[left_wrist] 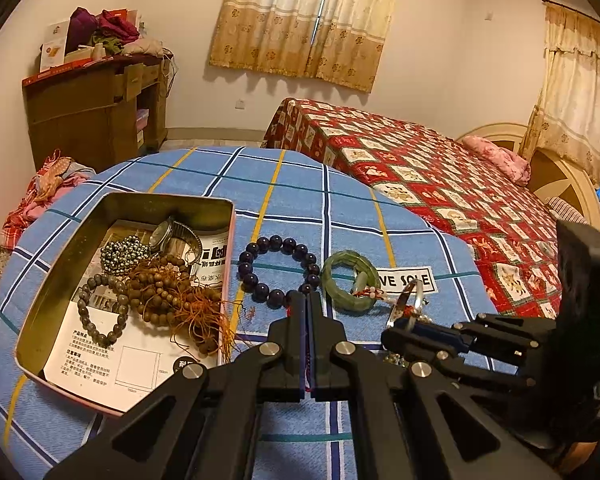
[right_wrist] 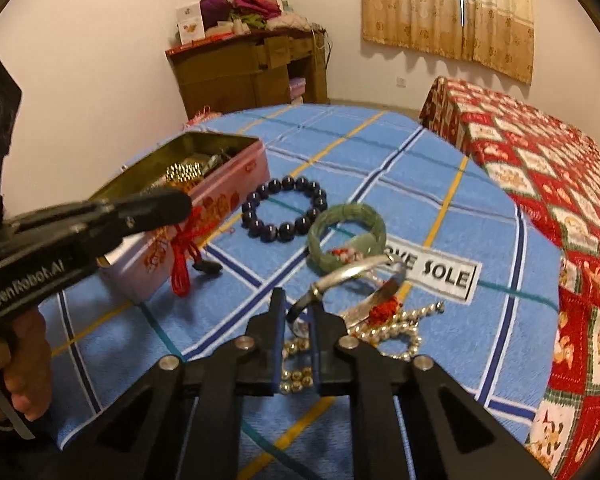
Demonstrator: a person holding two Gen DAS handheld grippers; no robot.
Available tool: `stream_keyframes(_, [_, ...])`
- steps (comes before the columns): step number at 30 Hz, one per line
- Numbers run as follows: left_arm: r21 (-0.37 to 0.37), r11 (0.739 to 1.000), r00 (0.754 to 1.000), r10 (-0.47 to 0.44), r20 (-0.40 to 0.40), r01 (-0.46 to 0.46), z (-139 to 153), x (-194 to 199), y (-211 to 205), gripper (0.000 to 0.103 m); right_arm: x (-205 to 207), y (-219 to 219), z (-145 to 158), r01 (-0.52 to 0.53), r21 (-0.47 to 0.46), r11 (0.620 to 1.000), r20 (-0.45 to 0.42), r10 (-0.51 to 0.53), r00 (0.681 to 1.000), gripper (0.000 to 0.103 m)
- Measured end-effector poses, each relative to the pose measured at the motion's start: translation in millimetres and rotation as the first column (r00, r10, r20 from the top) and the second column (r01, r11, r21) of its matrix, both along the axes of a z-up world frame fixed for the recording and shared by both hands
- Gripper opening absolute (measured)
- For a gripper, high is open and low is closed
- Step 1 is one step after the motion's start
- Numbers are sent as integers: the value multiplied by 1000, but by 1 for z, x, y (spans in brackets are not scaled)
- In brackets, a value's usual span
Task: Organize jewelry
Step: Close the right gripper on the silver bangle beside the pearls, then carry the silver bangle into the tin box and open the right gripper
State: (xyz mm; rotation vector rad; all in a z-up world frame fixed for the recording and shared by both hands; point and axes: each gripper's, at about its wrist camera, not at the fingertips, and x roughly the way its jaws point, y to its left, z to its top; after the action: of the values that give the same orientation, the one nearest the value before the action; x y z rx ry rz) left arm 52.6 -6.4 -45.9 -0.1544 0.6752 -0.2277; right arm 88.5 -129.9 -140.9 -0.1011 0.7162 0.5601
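Two grips made, snag risk on both.
Right hand-held gripper (right_wrist: 296,312) clamps the silver bangle (right_wrist: 348,276), whose red cord may drag the pearl strand (right_wrist: 396,328); left hand-held gripper (right_wrist: 180,204), closed on a red tassel cord (right_wrist: 182,256), could tip the tin (right_wrist: 220,192) on the bench (right_wrist: 480,340).

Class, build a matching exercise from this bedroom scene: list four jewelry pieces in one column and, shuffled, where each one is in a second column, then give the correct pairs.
Column one:
1. dark bead bracelet
2. green bangle
3. silver bangle
4. wristwatch

Column two:
A. inside the tin
B. between the right gripper pads
C. on the cloth beside the tin
D. on the cloth near the printed label

Pairs: 1-C, 2-D, 3-B, 4-A
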Motion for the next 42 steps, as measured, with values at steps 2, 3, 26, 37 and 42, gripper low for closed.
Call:
stream_keyframes(2, [-3,1000,1000,0,2,0,1,0,1,0,0,1,1,0,4,1000,8,0,1000,13])
stream_keyframes(3, [-4,1000,1000,0,3,0,1,0,1,0,1,1,1,-1,6,1000,9,1,1000,13])
stream_keyframes(26, [-22,1000,998,3,64,-1,26,-10,8,0,-6,-8,42,-19,79,997,118,9,993,13])
stream_keyframes(37, [-27,1000,997,17,81,-14,33,-12,16,0,-2,-11,60,-31,91,995,148,17,989,12])
stream_keyframes(42, [-33,999,995,41,88,-38,37,-13,26,0,3,0,61,-58,89,994,147,44,988,12])
